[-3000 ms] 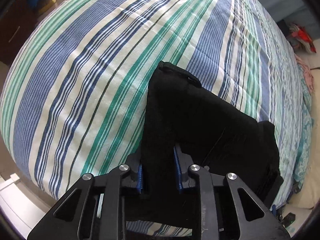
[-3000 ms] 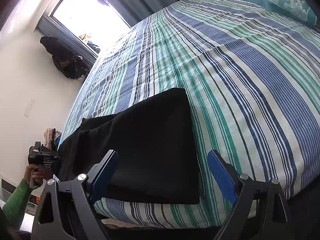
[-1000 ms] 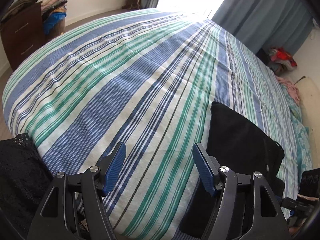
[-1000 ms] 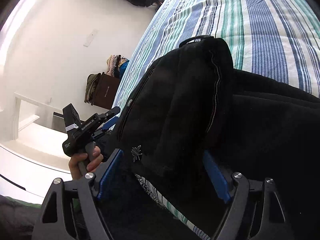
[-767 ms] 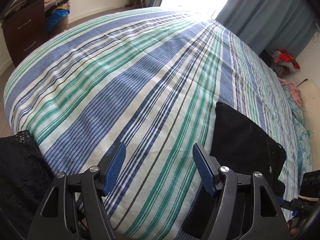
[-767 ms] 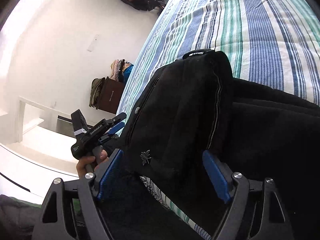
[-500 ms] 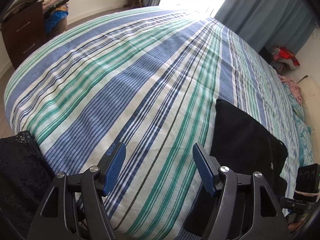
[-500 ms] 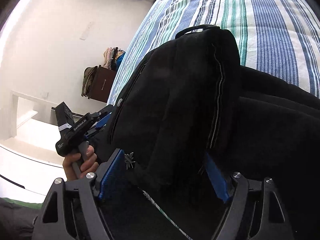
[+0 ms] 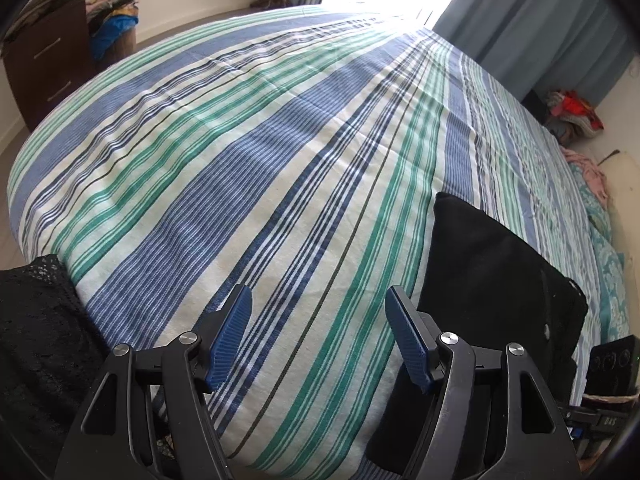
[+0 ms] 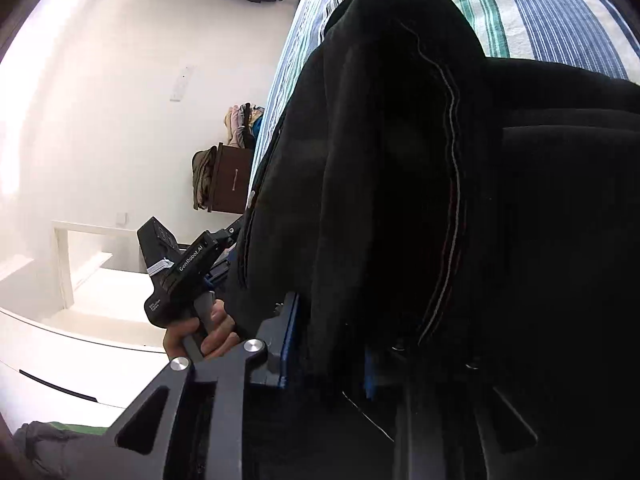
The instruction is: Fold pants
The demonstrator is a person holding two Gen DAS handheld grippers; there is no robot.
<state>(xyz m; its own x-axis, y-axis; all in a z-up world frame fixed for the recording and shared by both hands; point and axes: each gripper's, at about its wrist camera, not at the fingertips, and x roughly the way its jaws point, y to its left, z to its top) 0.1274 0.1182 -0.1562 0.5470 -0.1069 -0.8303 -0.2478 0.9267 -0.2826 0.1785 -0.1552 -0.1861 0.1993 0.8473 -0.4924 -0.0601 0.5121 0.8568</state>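
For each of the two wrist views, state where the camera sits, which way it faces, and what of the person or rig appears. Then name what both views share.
Left wrist: behind the open left gripper, facing across the striped bed.
Right wrist: behind the right gripper, shut on the black pants, facing the bed's side; the person's left hand shows.
Shared: pants, bed, brown dresser.

Right wrist view: right gripper (image 10: pixel 326 344) fingertips buried in the folded black fabric pants (image 10: pixel 400 184); right pad mostly hidden. Left wrist view: pants (image 9: pixel 492 272) cut off at lower right; black lace cloth (image 9: pixel 36 320) cropped at left edge, identity unclear.
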